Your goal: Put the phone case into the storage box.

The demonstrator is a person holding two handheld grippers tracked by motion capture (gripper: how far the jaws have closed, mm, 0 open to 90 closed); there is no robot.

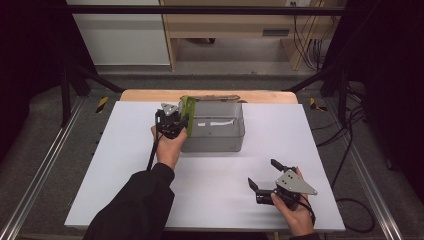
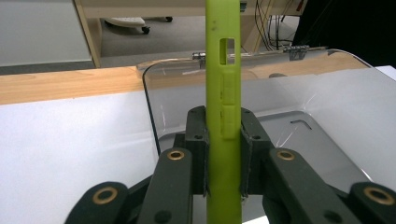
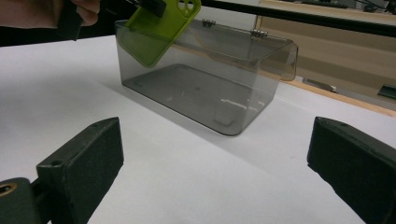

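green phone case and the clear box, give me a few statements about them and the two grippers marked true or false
1. The left gripper is shut on the green phone case. True.
2. The right gripper is clamped on the clear box. False: its jaws stand wide open, apart from the box, over the white table.
3. The case lies flat on the box floor. False: it is held in the air at the box's left end, over the rim.
4. The box is open at the top. True.
5. The box already holds several things. False: its floor looks bare.
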